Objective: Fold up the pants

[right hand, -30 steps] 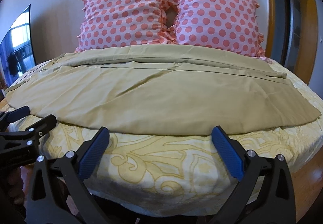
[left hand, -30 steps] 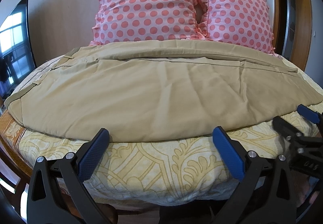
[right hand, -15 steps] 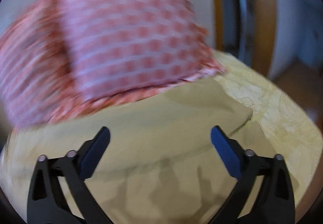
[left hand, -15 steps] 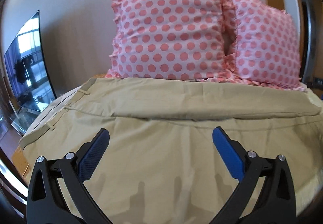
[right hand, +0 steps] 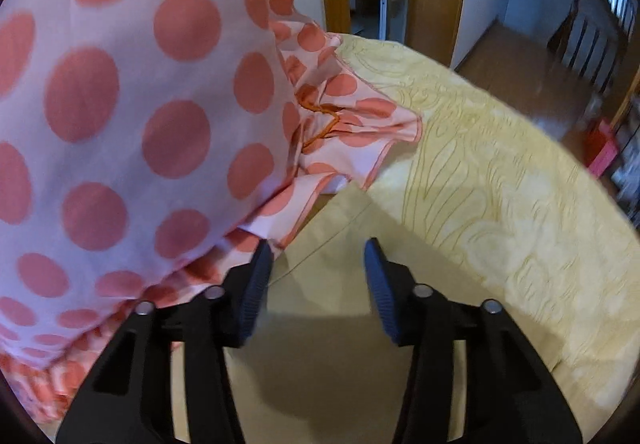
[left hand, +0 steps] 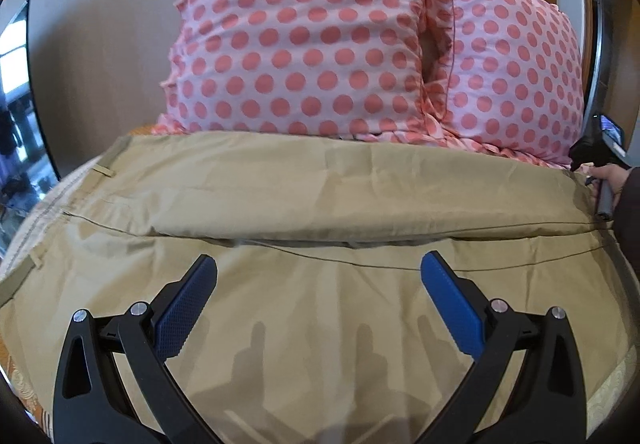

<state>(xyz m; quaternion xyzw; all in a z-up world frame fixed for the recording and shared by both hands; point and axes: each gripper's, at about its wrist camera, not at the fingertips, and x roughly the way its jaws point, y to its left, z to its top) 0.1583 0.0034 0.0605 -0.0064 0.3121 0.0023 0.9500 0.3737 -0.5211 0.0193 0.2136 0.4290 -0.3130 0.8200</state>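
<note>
Bed [right hand: 500,180] carries khaki pants [left hand: 320,324] below polka-dot pillows [left hand: 304,36]. Left hand-held gripper [left hand: 319,284] spread wide above them; right hand-held gripper [right hand: 319,264] partly parted at hem, empty.

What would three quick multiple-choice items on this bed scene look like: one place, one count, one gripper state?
1. Where do the khaki pants lie?
A. on the floor
B. spread on the bed, in front of the pillows
C. over a chair

2. How many polka-dot pillows show?
A. two
B. three
C. four

3. The left gripper is:
A. shut on a pillow
B. shut on the pants
C. open above the pants

Key: B, pants cover the yellow bedspread below the pillows; A, two side by side in the left view; C, its jaws stand wide apart, holding nothing.
</note>
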